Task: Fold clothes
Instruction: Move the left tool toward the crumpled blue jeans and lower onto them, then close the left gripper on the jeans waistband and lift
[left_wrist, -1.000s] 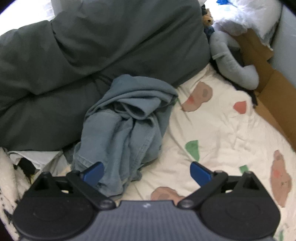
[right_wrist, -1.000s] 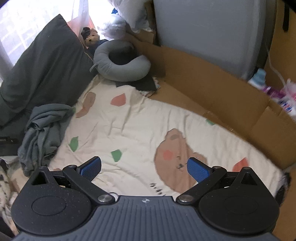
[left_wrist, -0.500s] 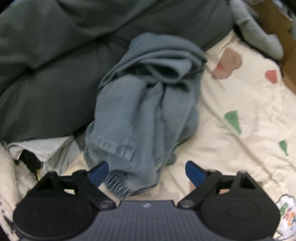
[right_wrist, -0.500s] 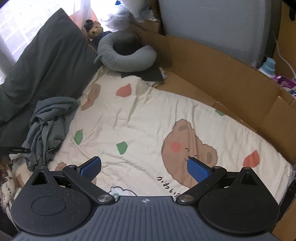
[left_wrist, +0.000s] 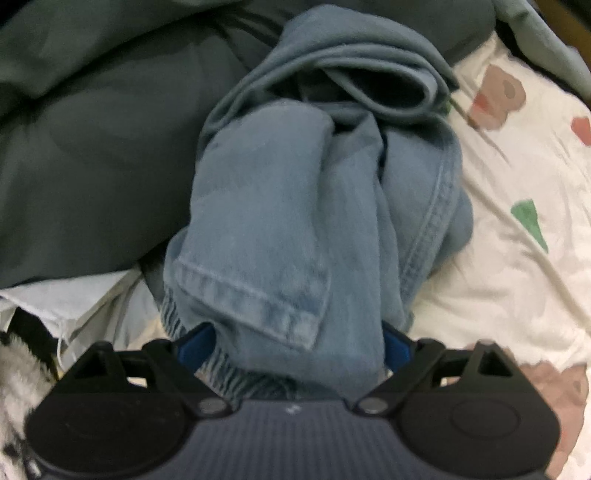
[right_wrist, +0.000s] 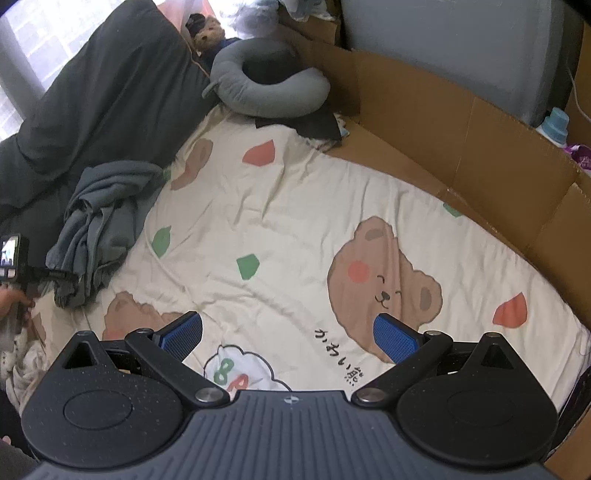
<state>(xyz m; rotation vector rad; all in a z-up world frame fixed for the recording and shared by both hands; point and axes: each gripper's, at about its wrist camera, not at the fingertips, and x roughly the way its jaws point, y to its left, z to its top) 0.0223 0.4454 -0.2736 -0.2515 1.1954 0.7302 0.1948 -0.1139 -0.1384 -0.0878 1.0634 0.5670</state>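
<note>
A crumpled pair of light blue jeans (left_wrist: 314, 206) lies on the cream bear-print sheet (left_wrist: 517, 258), against a dark green duvet. My left gripper (left_wrist: 293, 349) points steeply down over the near end of the pile. Its jaws stand wide and the hemmed leg end lies between them, covering part of both blue pads; I see no squeeze on the cloth. The right wrist view shows the same jeans (right_wrist: 99, 221) at the far left, with the left tool's small screen (right_wrist: 14, 254) and a hand beside them. My right gripper (right_wrist: 288, 336) hangs open over the sheet (right_wrist: 295, 221), holding nothing.
The dark green duvet (right_wrist: 92, 92) runs along the left. A grey neck pillow (right_wrist: 266, 88) and a small teddy (right_wrist: 208, 31) sit at the bed's far end. Cardboard walls (right_wrist: 461, 147) line the right side, a blue-capped bottle (right_wrist: 554, 125) behind them. White cloth (left_wrist: 55, 299) lies left of the jeans.
My left gripper has dropped down onto the jeans, which now fill its view and sit between its fingers. The right gripper has sunk slightly toward the sheet.
</note>
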